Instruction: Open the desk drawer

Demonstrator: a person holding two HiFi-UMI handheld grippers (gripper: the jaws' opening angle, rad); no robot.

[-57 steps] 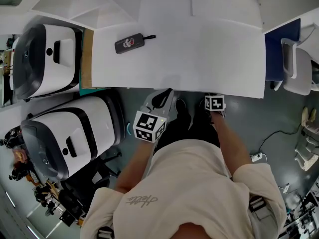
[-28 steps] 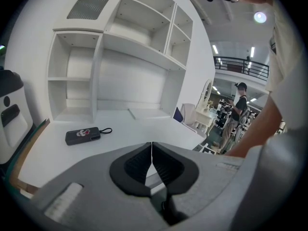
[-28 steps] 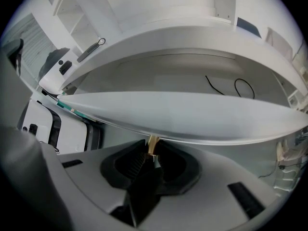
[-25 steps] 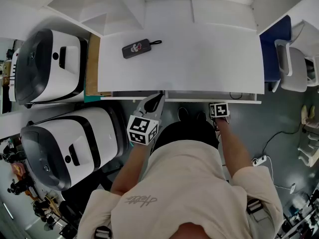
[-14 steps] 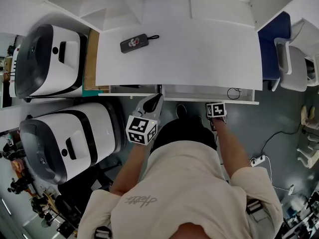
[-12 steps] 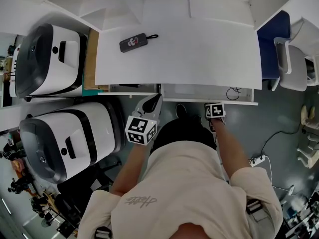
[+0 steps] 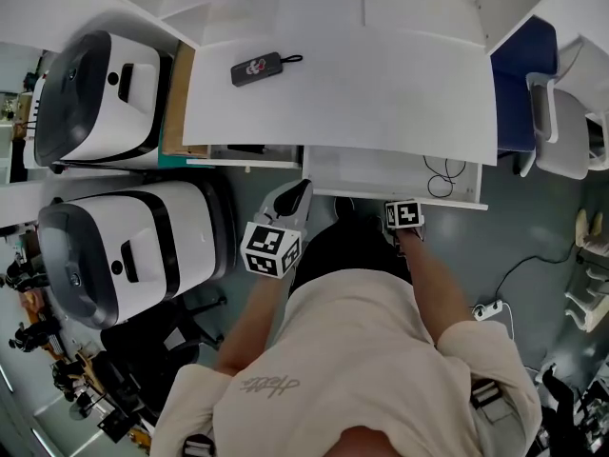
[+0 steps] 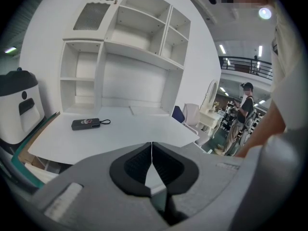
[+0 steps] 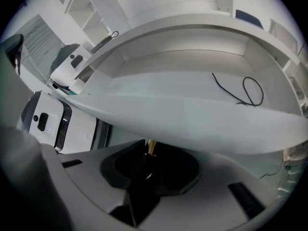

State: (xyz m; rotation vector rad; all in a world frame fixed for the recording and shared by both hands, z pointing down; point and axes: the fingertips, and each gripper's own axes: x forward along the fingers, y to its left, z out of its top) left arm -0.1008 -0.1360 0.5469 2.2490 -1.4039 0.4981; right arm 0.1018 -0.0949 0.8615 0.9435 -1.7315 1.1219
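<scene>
Looks down over a person's shoulders onto a white tabletop (image 7: 381, 84) and a white desk drawer (image 7: 362, 169) standing partway out from under its near edge. Finds the right gripper (image 7: 404, 219) tucked against the underside of the drawer front, the drawer directly above and ahead of its fingers. Shows, from the right gripper (image 9: 149, 150) view, those fingers pinched narrow around a small brass-coloured handle (image 9: 149, 147) hanging below the drawer front, with the pale drawer (image 9: 183, 81) floor stretching away beyond the fingertips. Reveals a thin black cable (image 9: 245, 93) looped in the drawer, beyond the right fingers and off to their right. Places the left gripper (image 7: 303, 190) just beside the drawer's left corner, apart from it, gripping nothing. Shows, from the left gripper (image 8: 152, 150) view, its dark fingers pressed fully together, tips touching. Puts a dark flat case (image 8: 85, 123) with a wrist loop well ahead of the left fingers and to their left on the tabletop, in front of a white shelf unit (image 8: 125, 47). Catches a standing person (image 8: 244, 112) far off to the right of the left fingers.
</scene>
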